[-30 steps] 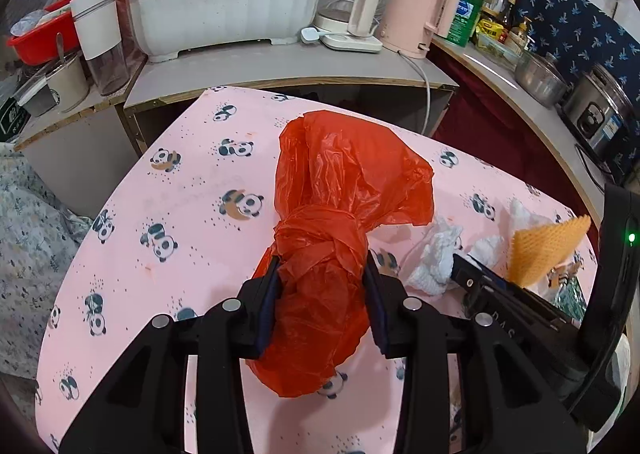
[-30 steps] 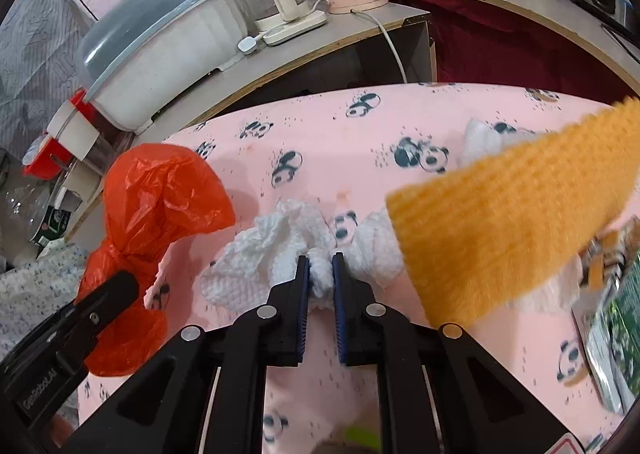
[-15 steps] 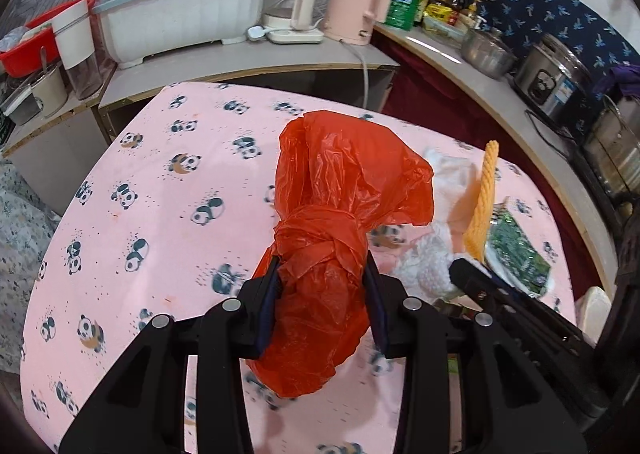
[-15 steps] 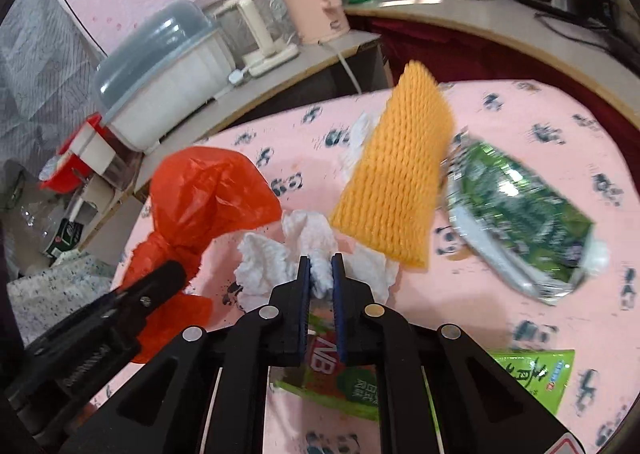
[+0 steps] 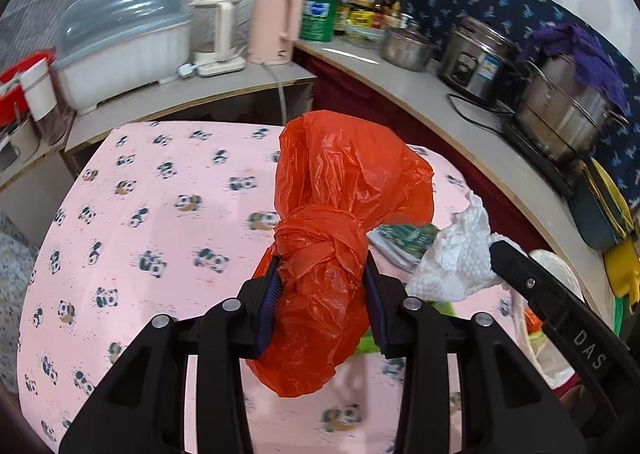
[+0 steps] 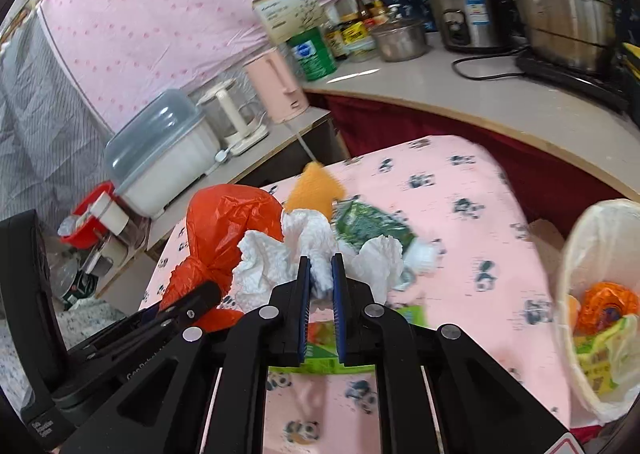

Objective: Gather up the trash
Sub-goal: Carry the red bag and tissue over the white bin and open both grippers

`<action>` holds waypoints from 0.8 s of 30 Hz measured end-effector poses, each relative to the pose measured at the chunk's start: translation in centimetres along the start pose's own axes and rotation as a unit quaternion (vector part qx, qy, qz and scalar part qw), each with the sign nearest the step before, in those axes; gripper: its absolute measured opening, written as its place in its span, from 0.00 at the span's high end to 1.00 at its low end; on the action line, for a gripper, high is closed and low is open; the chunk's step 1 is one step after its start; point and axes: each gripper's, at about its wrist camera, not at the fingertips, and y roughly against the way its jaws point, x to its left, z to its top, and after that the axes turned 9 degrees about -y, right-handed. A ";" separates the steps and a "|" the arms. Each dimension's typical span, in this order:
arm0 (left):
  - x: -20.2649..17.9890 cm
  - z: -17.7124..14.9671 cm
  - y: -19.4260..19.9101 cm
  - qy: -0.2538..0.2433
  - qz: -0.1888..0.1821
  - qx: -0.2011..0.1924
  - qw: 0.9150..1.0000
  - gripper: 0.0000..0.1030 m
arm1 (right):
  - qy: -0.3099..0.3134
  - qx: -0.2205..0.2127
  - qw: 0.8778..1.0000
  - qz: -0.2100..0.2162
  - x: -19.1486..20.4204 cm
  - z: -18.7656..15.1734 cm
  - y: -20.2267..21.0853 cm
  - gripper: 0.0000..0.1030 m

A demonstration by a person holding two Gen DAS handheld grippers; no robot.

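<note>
My left gripper is shut on a knotted orange plastic bag and holds it above the pink panda tablecloth. My right gripper is shut on a crumpled white paper towel, lifted off the table; the towel also shows in the left wrist view. The orange bag shows left of it. A white-lined trash bin with wrappers inside stands at the table's right edge. An orange foam net and a green wrapper lie on the table behind the towel.
More green wrappers lie under my right gripper. Behind the table a counter carries a dish box, kettles, a pot and rice cookers. A dark red drop separates table and counter.
Both grippers have risen and swung right with their loads. The paper towel has left the table. The trash bin has come into the right wrist view.
</note>
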 end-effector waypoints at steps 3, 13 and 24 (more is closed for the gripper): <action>-2.9 0.0 0.5 -0.018 -0.017 -0.001 1.000 0.65 | -0.013 -0.019 1.000 -0.012 -2.2 0.5 2.2 0.90; -12.4 -1.0 1.3 -0.091 -0.067 0.002 0.994 0.65 | -0.066 -0.068 0.994 -0.062 -10.6 0.8 9.0 0.91; -20.8 -2.4 1.3 -0.155 -0.103 0.008 0.982 0.65 | -0.104 -0.098 0.983 -0.116 -17.6 0.2 13.6 0.91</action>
